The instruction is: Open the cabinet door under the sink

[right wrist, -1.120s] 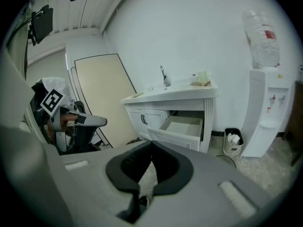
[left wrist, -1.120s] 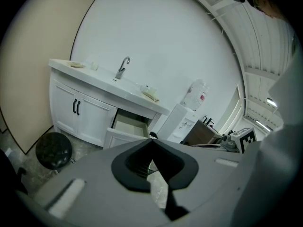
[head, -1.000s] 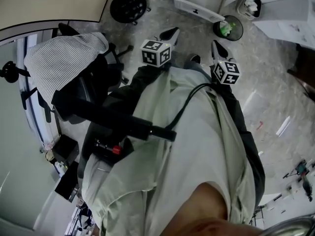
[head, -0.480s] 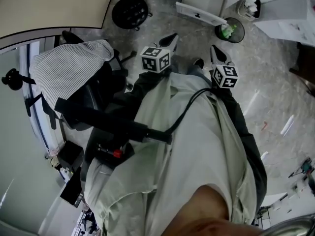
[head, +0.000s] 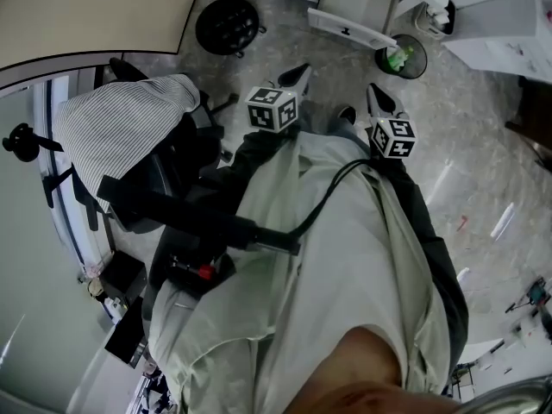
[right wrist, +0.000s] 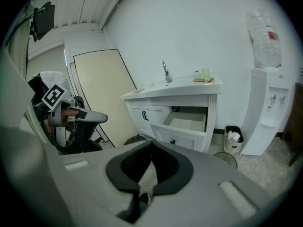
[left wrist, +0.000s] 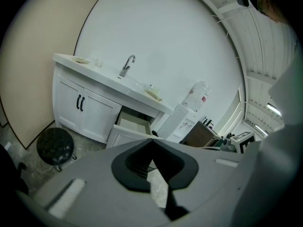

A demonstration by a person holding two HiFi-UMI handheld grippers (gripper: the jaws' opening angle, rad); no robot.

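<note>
Floor: grey and speckled (head: 483, 145), seen from up high in the head view.
Chair: black (head: 159, 192), at the left of the head view, with a stripy cloth (head: 116, 128) over its back.
Stool: round and black (head: 228, 24), at the upper left of the head view.
Left gripper: in the middle of the head view (head: 300, 63), pointing up the frame. Its jaws are pressed together with nothing in them (its own view shows the tips meeting).
Right gripper: just right of the middle (head: 376, 89). Its jaws are pressed together too, and they hold nothing.
Cabinet doors: two white doors with black handles (right wrist: 146, 117), under the sink (right wrist: 177, 86), left of middle in the right gripper view. Both are closed and well apart from both grippers.
Tap: silver (right wrist: 165, 71), on top of the sink.
Drawer: pulled out (right wrist: 187, 123), just right of the doors.
Bin: small (right wrist: 233, 138), on the floor right of the drawer.
Water cooler: white (right wrist: 266, 110), at the far right, with a big bottle on top.
</note>
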